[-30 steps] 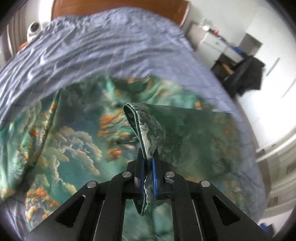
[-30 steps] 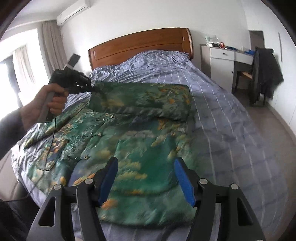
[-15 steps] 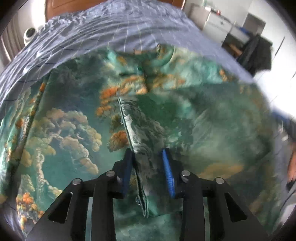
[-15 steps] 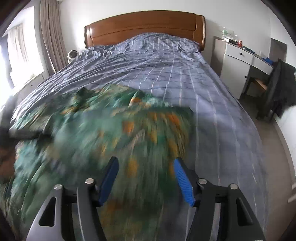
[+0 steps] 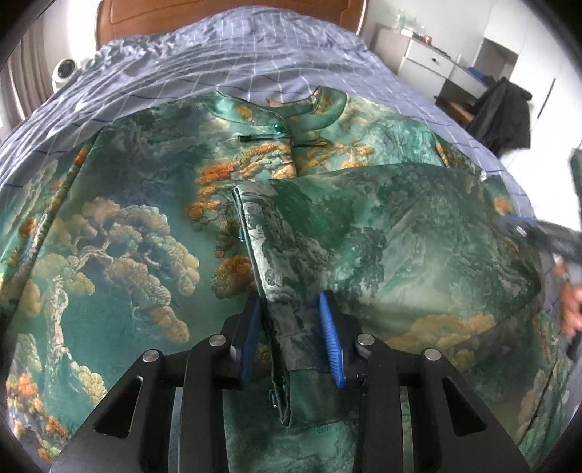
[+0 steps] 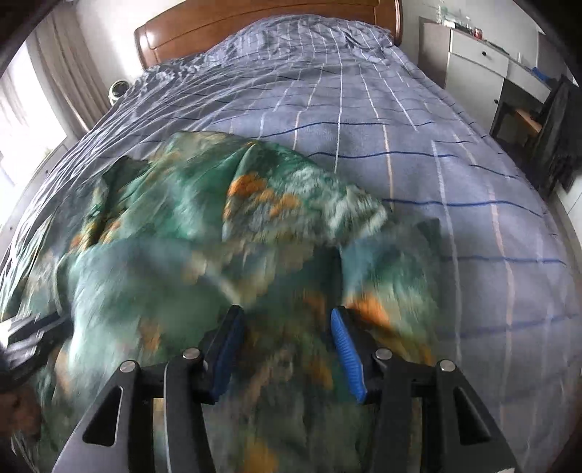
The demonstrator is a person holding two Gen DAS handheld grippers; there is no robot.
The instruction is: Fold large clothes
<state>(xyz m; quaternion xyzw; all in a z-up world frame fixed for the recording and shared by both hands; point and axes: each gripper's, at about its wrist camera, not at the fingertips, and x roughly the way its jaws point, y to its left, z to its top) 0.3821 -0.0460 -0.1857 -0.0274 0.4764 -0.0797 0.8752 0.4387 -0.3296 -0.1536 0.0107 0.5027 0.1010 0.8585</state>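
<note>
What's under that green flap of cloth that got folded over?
Under the folded flap lies more of the same green robe, spread flat on the checked blue bedcover. The left tongs stand open around the flap's edge. What the flap covers is hidden.

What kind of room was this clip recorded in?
Most likely a home bedroom: a large bed with a blue checked cover and a wooden headboard, a white drawer unit beside it, and a curtained window. The green patterned garment lies on the bed.
</note>
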